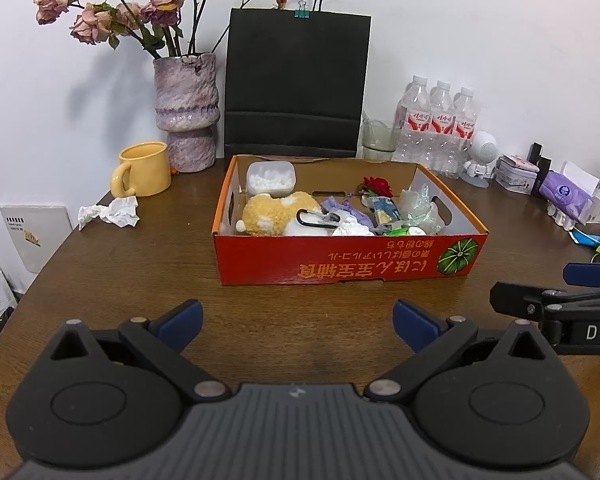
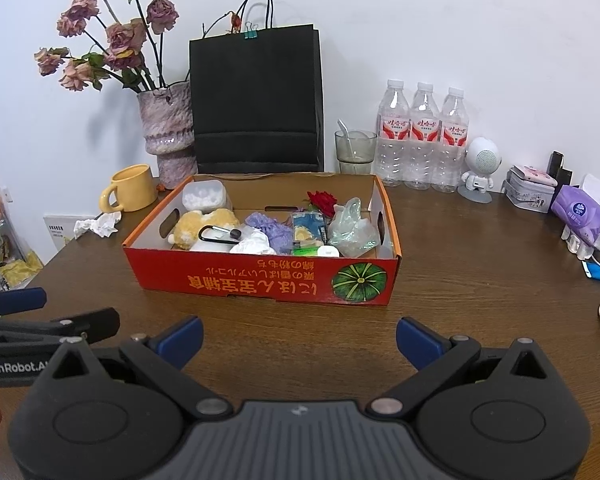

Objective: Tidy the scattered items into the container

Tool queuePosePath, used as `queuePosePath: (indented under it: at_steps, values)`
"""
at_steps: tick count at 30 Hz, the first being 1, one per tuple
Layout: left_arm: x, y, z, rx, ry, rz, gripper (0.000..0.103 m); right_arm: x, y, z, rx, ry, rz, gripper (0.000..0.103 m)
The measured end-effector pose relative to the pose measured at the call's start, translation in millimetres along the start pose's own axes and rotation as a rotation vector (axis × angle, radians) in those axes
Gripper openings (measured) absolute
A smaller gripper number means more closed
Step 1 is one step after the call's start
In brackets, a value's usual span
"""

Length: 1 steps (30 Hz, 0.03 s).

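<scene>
Two claws hover low over the wood-grain table (image 1: 140, 272), both spread wide and empty: the left claw (image 1: 298, 322) and right claw (image 2: 299, 338), with blue pads on black plastic. Ahead of each sits the red cardboard box (image 1: 340, 258), holding a fuzzy yellow plush (image 1: 272, 210), a black carabiner (image 1: 312, 218), a lidded tub (image 1: 271, 178) and crinkled clear plastic (image 2: 352, 230). Left of the box lies crumpled paper (image 1: 110, 211), just beside a glossy yellow mug (image 1: 144, 168). The box's near wall hides the lower contents.

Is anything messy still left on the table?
Yes. A crumpled white tissue lies loose on the table, beside the yellow mug and outside the red box, where the other small items already sit. Both grippers are open and empty.
</scene>
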<state>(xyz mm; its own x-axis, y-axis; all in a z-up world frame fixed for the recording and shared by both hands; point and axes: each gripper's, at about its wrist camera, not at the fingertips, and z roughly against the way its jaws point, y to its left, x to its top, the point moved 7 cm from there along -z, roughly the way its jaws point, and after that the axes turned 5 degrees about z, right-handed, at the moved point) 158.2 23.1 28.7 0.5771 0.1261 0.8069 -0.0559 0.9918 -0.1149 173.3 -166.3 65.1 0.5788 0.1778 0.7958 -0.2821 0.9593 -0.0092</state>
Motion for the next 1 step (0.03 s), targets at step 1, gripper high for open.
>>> queuePosePath:
  at_steps: [1]
  values:
    - [0.1,0.0,0.2,-0.001,-0.001,0.003,0.103,-0.6,0.8,-0.3,0.000,0.000,0.000,0.103]
